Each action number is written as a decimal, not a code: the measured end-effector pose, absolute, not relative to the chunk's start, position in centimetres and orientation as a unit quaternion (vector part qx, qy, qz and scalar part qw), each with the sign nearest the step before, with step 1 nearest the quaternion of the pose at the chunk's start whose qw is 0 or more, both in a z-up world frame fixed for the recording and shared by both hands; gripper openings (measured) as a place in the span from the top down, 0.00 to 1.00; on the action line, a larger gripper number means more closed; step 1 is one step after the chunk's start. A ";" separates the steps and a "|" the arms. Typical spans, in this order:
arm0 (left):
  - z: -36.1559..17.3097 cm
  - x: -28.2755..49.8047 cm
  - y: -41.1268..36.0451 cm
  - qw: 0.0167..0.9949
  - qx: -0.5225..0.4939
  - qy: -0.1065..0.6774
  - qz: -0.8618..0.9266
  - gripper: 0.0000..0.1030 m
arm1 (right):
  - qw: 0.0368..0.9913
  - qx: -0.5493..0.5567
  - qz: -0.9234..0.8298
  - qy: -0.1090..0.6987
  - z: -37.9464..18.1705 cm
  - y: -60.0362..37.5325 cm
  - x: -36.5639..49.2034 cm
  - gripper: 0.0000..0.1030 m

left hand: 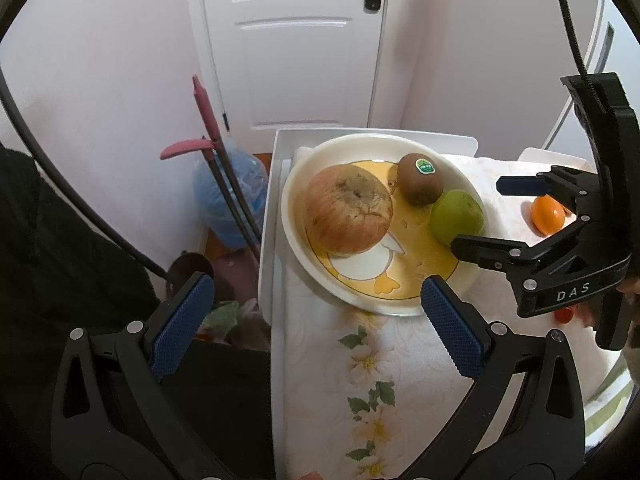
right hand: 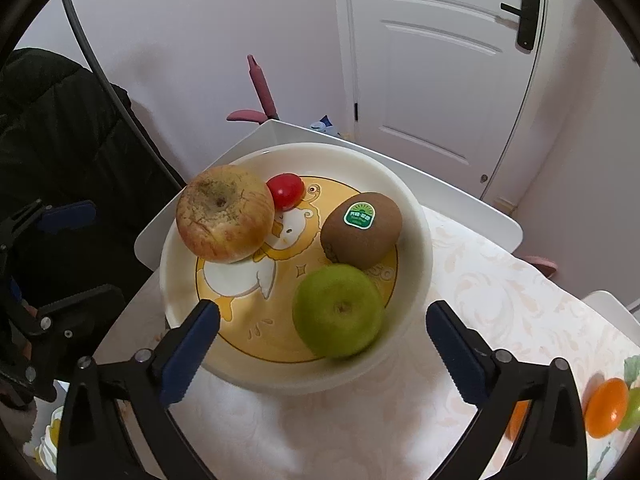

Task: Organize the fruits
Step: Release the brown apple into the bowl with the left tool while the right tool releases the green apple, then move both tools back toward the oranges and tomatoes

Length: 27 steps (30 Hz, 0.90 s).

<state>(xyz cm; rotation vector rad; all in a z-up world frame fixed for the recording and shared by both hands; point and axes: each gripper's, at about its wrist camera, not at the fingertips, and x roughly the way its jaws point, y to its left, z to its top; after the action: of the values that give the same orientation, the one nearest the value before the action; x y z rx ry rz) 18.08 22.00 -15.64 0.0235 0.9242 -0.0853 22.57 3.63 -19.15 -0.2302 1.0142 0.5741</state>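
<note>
The bowl point(right hand: 416, 216) is cream with a yellow cartoon duck print inside. The apple point(right hand: 225, 214) is blotchy red and tan, the kiwi point(right hand: 362, 230) brown with a green sticker, the pear point(right hand: 338, 310) plain green, the tomato point(right hand: 285, 190) red. The cloth point(left hand: 372, 364) is white with a daisy pattern. An orange point(right hand: 606, 402) fruit lies on it. Both claws are black with blue pads point(right hand: 190, 350).

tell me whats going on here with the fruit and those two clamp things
A person holds a gripper in each hand and is gathering fruit into a bowl on the table. An apple, a kiwi, a green fruit and a small red tomato lie in it. The right gripper stands open and empty over the bowl. The left gripper is open too. An orange fruit waits on the cloth.
</note>
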 end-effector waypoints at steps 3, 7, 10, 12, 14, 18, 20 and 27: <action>-14.8 17.8 21.8 0.897 0.014 0.441 -0.042 0.00 | 0.830 -0.112 0.267 0.477 -18.2 3.6 22.1 0.00; -13.4 17.2 21.3 0.900 0.017 0.432 -0.049 0.00 | 0.835 -0.110 0.260 0.472 -16.4 3.1 21.2 0.00; -12.3 16.8 20.5 0.902 0.018 0.427 -0.058 0.00 | 0.842 -0.102 0.248 0.469 -14.9 2.0 20.4 0.00; -11.7 16.4 19.9 0.904 0.017 0.423 -0.064 0.00 | 0.846 -0.095 0.240 0.466 -13.8 1.1 19.9 0.00; -11.1 15.9 19.1 0.905 0.016 0.420 -0.071 0.00 | 0.853 -0.090 0.227 0.462 -12.8 -0.3 19.3 0.00; -10.1 15.1 16.8 0.906 0.018 0.414 -0.081 0.00 | 0.864 -0.072 0.205 0.453 -10.8 -4.2 18.0 0.00; -9.8 14.6 15.5 0.907 0.021 0.412 -0.083 0.00 | 0.868 -0.068 0.199 0.450 -10.2 -5.7 17.6 0.00; -9.5 12.9 10.9 0.905 0.010 0.415 -0.091 0.00 | 0.875 -0.088 0.172 0.444 -9.5 -11.3 15.3 0.00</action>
<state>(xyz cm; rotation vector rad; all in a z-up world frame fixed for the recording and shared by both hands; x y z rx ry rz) 12.85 10.89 -9.46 0.0214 0.8562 -0.1870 15.32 -11.28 -9.54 -0.1829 0.9273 0.3581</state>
